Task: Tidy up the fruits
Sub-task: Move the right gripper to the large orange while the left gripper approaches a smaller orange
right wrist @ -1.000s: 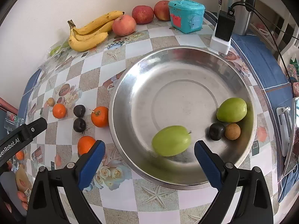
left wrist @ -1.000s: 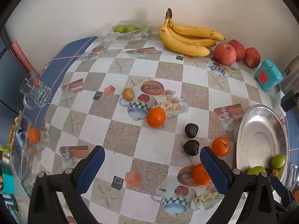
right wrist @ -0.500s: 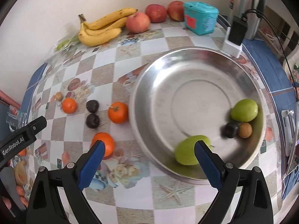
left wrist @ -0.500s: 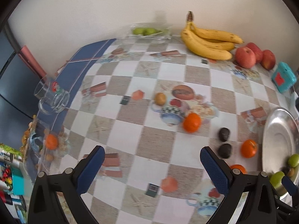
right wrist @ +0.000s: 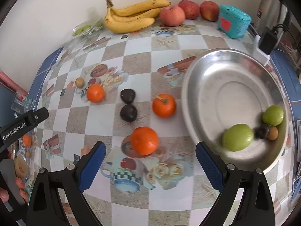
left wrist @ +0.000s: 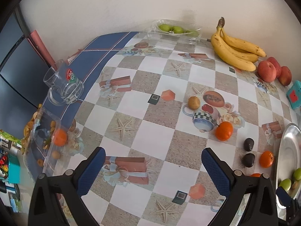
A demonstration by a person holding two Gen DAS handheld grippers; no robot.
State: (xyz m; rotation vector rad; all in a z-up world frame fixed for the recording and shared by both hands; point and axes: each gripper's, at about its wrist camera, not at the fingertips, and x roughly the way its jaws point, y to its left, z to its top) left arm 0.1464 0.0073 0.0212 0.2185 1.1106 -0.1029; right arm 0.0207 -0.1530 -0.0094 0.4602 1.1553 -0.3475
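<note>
A steel bowl (right wrist: 233, 60) on the right holds two green fruits (right wrist: 237, 139), a dark fruit and a small brown one. Three oranges (right wrist: 144, 140) and two dark fruits (right wrist: 128, 112) lie loose on the checked tablecloth, left of the bowl. A small brown fruit (left wrist: 193, 102) sits further left. My right gripper (right wrist: 150, 164) hangs open just in front of the nearest orange, empty. Over bare cloth at the table's left half, my left gripper (left wrist: 153, 171) is open too, with nothing between its fingers. The same bowl (left wrist: 287, 150) shows at the left view's right edge.
Bananas (right wrist: 131, 17), three apples (right wrist: 172, 16) and a teal box (right wrist: 234, 23) line the back wall. A clear tray of green fruit (left wrist: 175, 30) stands at the back. A glass mug (left wrist: 63, 85) and a plastic box with an orange (left wrist: 45, 141) sit at the left edge.
Both grippers have swung left. The right one has left the bowl and now faces the loose oranges. The left view now takes in the mug and plastic box.
</note>
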